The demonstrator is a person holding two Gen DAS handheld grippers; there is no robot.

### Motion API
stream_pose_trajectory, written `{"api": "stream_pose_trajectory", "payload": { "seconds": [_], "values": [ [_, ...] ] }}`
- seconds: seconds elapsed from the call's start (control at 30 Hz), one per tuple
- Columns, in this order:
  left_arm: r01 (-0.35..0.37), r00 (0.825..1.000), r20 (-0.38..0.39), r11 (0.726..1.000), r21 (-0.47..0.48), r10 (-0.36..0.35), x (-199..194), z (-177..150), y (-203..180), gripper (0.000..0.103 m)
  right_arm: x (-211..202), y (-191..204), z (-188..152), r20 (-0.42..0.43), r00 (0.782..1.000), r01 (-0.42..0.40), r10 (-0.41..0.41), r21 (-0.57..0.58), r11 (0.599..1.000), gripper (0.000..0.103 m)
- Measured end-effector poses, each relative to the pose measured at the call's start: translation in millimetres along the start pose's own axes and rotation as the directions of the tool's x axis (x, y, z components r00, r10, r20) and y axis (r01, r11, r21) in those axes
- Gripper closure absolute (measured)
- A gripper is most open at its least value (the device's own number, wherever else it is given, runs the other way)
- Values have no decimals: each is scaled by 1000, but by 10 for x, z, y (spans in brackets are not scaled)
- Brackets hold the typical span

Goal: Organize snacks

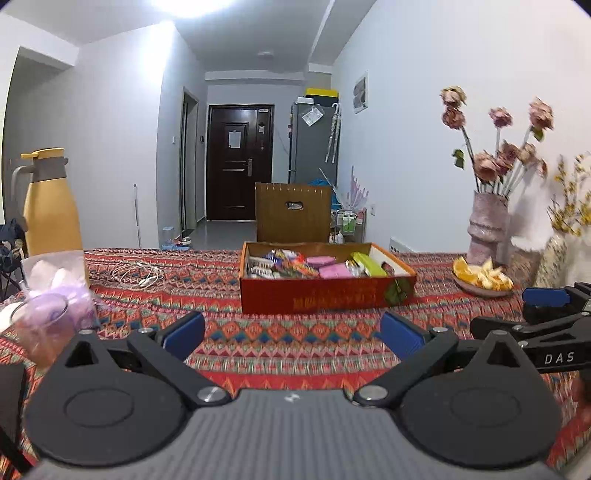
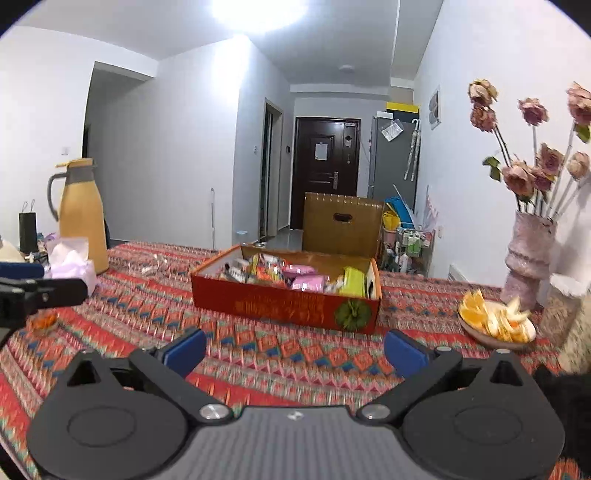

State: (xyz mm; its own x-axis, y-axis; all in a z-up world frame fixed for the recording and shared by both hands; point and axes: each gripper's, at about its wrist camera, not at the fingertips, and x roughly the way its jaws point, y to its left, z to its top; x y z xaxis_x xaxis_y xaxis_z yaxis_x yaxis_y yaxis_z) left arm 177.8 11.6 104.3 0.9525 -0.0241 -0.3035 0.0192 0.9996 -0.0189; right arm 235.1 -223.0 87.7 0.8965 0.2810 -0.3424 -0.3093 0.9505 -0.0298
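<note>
Patterned table [image 1: 295,339]: snack box [image 1: 325,291], fruit plate [image 1: 482,282], jug [image 1: 50,206].

The left black two-finger tongs with blue pads [image 1: 291,334] are spread wide with nothing between them, held level and pointing forward. The right black two-finger tongs with blue pads [image 2: 295,350] are equally spread and bare, level, just beside the left ones.

a ceiling light [image 1: 184,5] burns out to pure white at the top of both views and washes the near walls with a pale glow. the room is evenly bright and shadows are soft. the fisheye bends walls and darkens the corners. the flowers [image 2: 532,144] and orange slices [image 2: 495,321] at the right edge smear slightly, and the far door [image 1: 240,162] looks soft.
</note>
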Motion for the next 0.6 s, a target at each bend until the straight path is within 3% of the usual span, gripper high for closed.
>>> {"api": "stream_pose_trajectory", "payload": {
  "seconds": [0.17,0.6],
  "values": [
    [-25,1000,9,1000,4,25,-354,-257,-25,0,-313,158,-398,-27,999,-18,19,22,1000,0],
    [-61,995,-76,998,-26,59,-1121,-1061,-144,0,-1257,431,-1101,-28,999,23,-23,8,1000,0]
  ]
}}
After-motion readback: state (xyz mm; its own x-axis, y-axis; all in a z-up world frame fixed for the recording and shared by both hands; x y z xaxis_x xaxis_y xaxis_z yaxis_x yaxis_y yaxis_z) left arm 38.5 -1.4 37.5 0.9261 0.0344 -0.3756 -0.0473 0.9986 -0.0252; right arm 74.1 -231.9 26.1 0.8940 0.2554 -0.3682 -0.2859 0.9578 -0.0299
